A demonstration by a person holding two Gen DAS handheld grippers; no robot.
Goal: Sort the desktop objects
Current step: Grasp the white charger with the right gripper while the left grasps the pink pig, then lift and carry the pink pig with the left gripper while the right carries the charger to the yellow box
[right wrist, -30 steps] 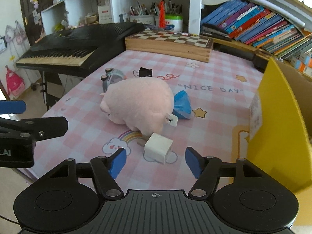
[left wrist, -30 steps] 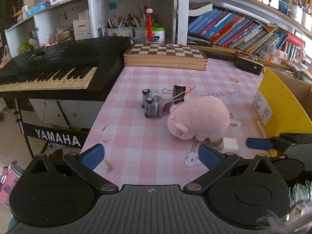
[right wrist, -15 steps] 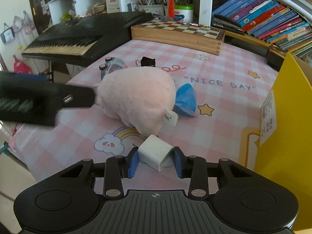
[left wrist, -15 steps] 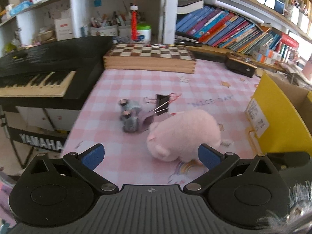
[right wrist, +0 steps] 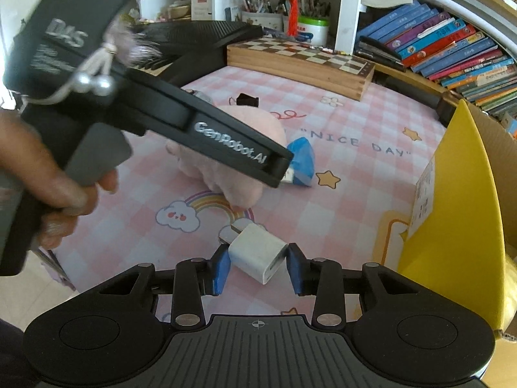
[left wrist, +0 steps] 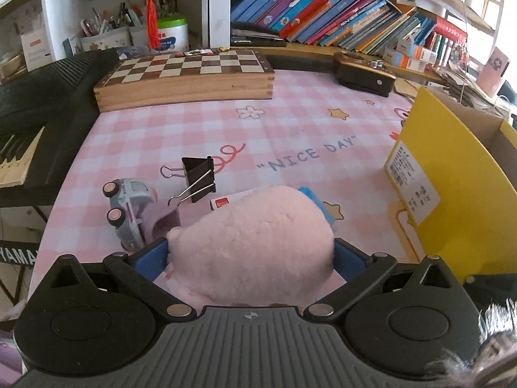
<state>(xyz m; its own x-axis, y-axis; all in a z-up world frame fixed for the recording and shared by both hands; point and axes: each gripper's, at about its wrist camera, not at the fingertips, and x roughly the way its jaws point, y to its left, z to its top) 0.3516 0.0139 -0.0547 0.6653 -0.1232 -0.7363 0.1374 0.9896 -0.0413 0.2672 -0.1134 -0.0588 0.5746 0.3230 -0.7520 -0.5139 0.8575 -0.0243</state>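
Note:
A pink plush pig point(left wrist: 252, 242) lies on the pink checked tablecloth point(left wrist: 290, 129). My left gripper point(left wrist: 250, 258) is wide open with its blue pads on either side of the pig; whether they press it I cannot tell. It also shows in the right wrist view point(right wrist: 245, 135), partly hidden by the left gripper's body point(right wrist: 226, 139). My right gripper point(right wrist: 257, 266) is shut on a white charger plug point(right wrist: 257, 253), held just above the cloth.
A toy car point(left wrist: 127, 213), a black binder clip point(left wrist: 197, 177), a small white-and-red item point(left wrist: 223, 202) and a blue packet point(right wrist: 302, 161) lie around the pig. A yellow box point(left wrist: 452, 187) stands at the right. A chess box point(left wrist: 184, 80) and keyboard point(left wrist: 35, 106) sit behind.
My left gripper moved forward and down until its fingers straddle the pig. My right gripper closed on the white charger plug and lifted it slightly.

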